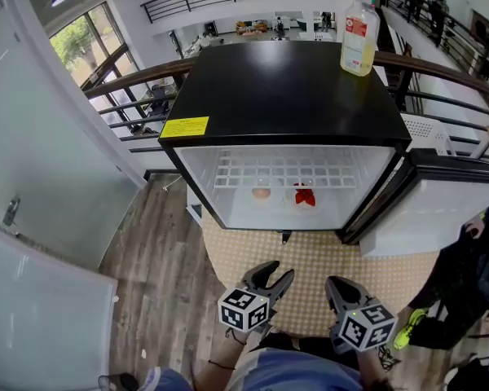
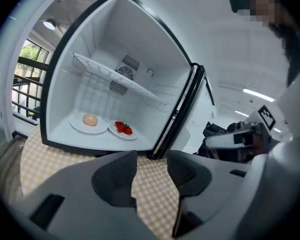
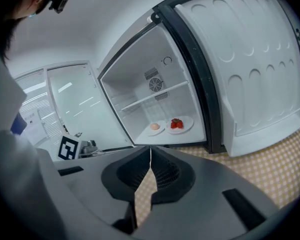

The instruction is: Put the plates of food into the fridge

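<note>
While fridge [image 1: 285, 88] gapes, round white plates [image 2: 78, 125], wire shelf [image 2: 115, 77]

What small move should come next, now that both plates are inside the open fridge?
Probably move the right gripper to the open door and start pushing it shut. The egg plate and the strawberry plate already sit side by side in the fridge. The left gripper and the right one hold nothing, and the door hangs on the right side.

yellow label [image 1: 184, 127] on fridge [image 1: 285, 88]: print unreadable.
</note>
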Demonstrator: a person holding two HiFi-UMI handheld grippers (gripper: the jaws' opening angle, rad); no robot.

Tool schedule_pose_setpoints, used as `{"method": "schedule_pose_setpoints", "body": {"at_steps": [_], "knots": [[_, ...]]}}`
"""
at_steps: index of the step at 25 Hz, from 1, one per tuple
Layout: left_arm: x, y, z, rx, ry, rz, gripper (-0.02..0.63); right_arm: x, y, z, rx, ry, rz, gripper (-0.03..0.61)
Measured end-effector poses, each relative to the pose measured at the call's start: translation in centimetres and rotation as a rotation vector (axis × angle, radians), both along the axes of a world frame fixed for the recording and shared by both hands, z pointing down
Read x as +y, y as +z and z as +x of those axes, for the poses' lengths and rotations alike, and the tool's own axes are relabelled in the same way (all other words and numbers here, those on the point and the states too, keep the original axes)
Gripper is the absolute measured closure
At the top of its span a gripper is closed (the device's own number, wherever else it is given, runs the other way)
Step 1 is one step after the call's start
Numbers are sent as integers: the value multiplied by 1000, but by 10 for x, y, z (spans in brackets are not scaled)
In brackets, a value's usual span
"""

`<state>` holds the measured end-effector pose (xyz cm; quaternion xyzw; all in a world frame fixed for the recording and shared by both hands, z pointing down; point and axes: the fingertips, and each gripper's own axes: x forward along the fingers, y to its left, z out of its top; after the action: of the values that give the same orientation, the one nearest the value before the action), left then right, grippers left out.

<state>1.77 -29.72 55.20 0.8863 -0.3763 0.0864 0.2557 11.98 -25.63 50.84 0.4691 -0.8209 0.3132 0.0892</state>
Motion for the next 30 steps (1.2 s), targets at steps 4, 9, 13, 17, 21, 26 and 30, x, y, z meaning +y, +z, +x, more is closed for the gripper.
{"method": "schedule_pose_setpoints", "body": {"at_steps": [4, 9, 13, 17, 21, 26, 30], "knots": [[40, -27, -18, 98, -23, 14, 500, 15, -4, -24, -2, -16, 10, 558], [80, -36, -30, 68, 44, 61, 510, 37, -7, -53, -5, -22, 29, 558], [97, -38, -46, 95, 61, 54, 517, 62, -7, -69, 0, 0, 29, 558], [114, -49, -62, 98, 83, 79, 522, 87, -1, -83, 11, 25, 17, 558], [128, -48, -70, 77, 115, 99, 529, 106, 5, -92, 28, 40, 0, 558], [142, -48, -78, 117, 111, 85, 533, 121, 8, -103, 41, 37, -20, 558], [152, -45, -80, 137, 107, 70, 538, 130, 11, -112, 46, 14, -32, 558]]}}
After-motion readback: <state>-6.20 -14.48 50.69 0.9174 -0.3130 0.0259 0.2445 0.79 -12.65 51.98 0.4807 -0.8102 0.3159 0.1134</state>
